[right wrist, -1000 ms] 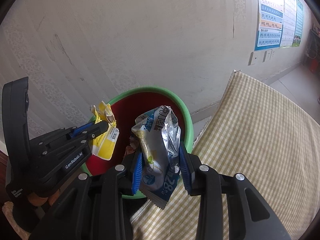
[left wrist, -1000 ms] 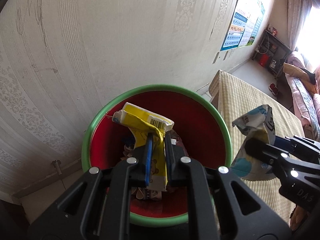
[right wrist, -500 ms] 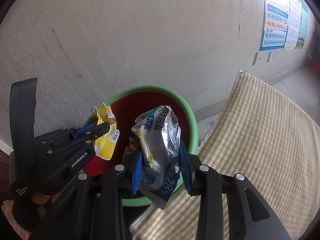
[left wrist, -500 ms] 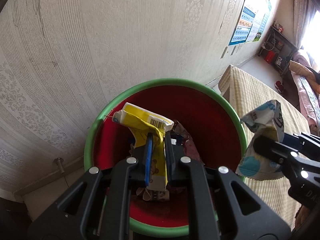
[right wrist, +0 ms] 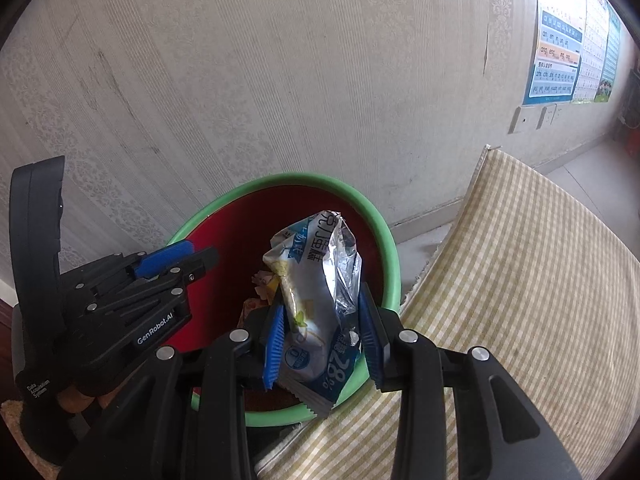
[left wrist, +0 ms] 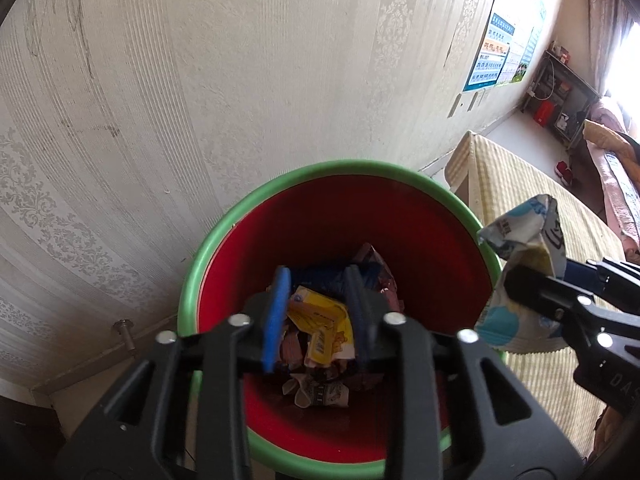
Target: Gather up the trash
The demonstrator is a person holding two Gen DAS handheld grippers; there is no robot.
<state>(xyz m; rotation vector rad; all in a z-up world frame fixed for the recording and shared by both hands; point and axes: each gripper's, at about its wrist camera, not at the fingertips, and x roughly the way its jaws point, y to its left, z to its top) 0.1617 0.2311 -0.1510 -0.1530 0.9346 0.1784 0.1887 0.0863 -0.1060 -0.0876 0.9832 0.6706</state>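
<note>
The left gripper (left wrist: 318, 312) hangs spread and empty over the red bin (left wrist: 400, 216), where a crumpled yellow wrapper (left wrist: 322, 322) lies among the scraps. The right gripper (right wrist: 322, 334) pinches a creased blue-and-white snack bag (right wrist: 316, 280) (silver inside) above the green rim.

Bin (left wrist: 400, 216): glossy red plastic, green rim. Snack wrapper (right wrist: 320, 280): crinkled shiny foil. Mat (right wrist: 520, 280): woven checked cloth.

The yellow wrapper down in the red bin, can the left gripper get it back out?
Probably yes. The left gripper hangs right above the yellow wrapper with its jaws open, and the red bin has no lid. It would have to dip down inside.
</note>
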